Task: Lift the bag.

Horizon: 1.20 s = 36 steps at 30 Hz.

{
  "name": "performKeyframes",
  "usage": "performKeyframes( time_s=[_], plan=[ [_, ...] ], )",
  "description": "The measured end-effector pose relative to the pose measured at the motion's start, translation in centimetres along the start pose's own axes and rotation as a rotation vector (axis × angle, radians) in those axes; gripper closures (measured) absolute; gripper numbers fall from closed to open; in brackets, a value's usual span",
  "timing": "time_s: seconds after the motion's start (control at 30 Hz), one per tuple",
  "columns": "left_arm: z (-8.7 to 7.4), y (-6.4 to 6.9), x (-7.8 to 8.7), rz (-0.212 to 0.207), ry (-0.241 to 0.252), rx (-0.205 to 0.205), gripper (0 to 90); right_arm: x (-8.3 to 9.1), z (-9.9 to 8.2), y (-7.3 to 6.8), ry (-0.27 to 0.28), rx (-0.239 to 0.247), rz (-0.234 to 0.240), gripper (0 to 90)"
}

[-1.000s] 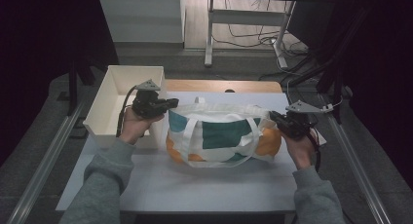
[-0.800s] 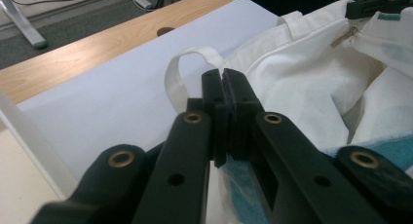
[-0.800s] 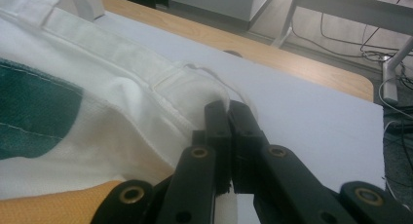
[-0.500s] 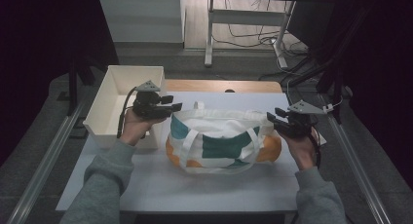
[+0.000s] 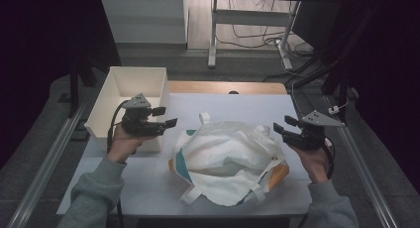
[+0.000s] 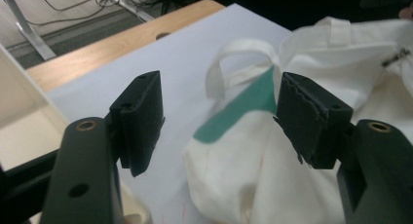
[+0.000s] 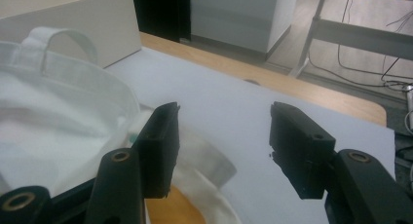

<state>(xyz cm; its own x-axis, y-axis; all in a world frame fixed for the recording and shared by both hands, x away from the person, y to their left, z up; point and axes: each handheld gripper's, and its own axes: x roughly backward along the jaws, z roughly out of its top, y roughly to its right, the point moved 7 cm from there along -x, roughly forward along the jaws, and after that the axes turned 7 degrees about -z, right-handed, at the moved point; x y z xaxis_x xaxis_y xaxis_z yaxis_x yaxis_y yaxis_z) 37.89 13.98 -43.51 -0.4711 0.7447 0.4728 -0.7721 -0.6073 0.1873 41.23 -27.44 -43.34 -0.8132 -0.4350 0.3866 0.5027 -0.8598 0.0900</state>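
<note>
A white cloth tote bag (image 5: 233, 158) with teal and orange patches lies slumped in the middle of the white table (image 5: 237, 101). My left gripper (image 5: 167, 117) hovers just left of the bag. Its jaws have just been opening and stand open with nothing between them. In the left gripper view the bag (image 6: 292, 151) and its strap (image 6: 234, 58) lie beyond the left gripper (image 6: 219, 121). My right gripper (image 5: 283, 125) hangs at the bag's right edge. Its jaws have also just been opening and hold nothing. The right gripper view has the bag (image 7: 58, 121) left of the right gripper (image 7: 224, 146).
A white open bin (image 5: 124, 96) stands at the table's left, behind my left hand. A wooden strip (image 5: 228, 87) runs along the far table edge. Metal rails flank the table. Desk legs and cables lie on the floor beyond.
Both grippers have opened and let go of the bag's sides, then drawn outward. The bag, earlier stretched between them, has sagged and spread on the table.
</note>
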Motion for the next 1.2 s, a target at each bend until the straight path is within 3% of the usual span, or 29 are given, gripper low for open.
performKeyframes(
  time_s=[0.47, 0.97, 1.2],
  plan=[
    [-4.2, 0.7, 1.6, 0.028, -0.036, 0.023, 32.4, 1.1, -3.3, 1.2, -0.038, 0.006, 0.022, 44.8],
    [-7.5, 1.3, 3.2, 0.054, -0.041, 0.062, 30.6, 2.1, -5.6, 0.8, -0.068, 0.049, 0.011, 44.7],
    [-8.3, 1.2, 2.9, 0.058, -0.054, 0.08, 28.6, 2.0, -5.9, 0.4, -0.075, 0.066, 0.007, 44.7]
  ],
)
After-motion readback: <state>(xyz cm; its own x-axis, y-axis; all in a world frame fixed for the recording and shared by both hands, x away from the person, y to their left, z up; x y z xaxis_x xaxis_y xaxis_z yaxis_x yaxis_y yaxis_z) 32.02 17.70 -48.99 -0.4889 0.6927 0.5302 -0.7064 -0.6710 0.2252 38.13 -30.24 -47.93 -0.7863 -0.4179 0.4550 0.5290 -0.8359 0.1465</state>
